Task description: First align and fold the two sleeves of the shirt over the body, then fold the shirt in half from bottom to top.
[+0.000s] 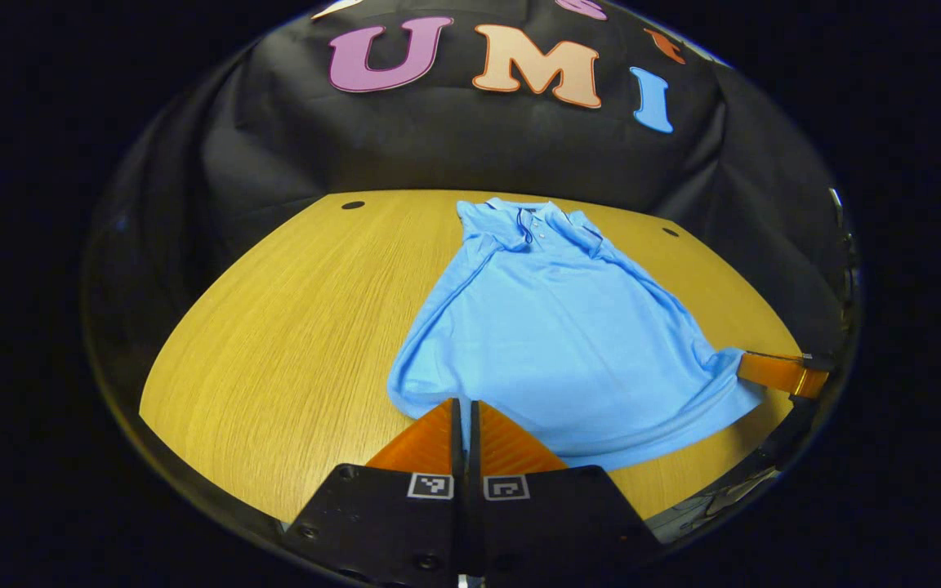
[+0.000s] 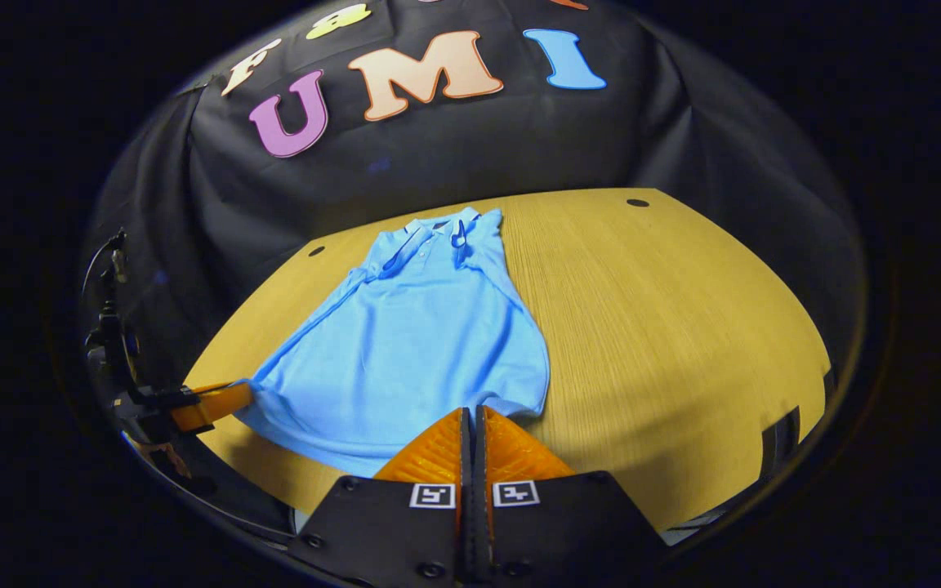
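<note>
A light blue polo shirt (image 1: pixel 556 327) lies face up on the wooden tabletop (image 1: pixel 291 327), collar toward the far edge by the black cloth wall (image 1: pixel 454 139), sleeves already folded in over the body and hem toward the near edge. In the left gripper view, the left gripper (image 1: pixel 464 408) has its jaws drawn together on one near corner of the hem, fabric pinched between them. In the right gripper view, the right gripper (image 2: pixel 473 415) is likewise clamped on the opposite hem corner, where the cloth bunches slightly. Each view shows the other gripper gripping the shirt's far bottom corner at the tabletop's near edge.
</note>
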Tool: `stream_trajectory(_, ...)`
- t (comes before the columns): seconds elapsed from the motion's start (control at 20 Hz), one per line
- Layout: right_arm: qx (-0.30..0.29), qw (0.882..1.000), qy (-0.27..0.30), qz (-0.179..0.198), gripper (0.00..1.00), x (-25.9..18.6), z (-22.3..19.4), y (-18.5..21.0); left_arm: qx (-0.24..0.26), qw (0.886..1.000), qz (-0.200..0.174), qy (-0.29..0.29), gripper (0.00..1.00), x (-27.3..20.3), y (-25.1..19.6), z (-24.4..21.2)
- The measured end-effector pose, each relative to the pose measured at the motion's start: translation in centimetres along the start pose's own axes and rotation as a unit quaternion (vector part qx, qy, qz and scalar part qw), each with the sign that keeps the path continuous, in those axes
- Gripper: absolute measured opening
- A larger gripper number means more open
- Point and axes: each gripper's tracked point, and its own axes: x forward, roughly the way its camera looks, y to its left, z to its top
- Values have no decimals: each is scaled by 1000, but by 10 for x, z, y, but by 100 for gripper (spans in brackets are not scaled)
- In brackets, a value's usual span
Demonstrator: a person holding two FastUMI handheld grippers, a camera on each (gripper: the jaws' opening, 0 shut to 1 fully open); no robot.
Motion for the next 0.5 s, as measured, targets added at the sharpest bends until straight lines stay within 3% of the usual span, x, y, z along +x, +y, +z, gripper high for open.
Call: stream_trajectory(0.5,16,999,-45,12,2,73,117,17,-2,999,-20,-36,0,70,4,113)
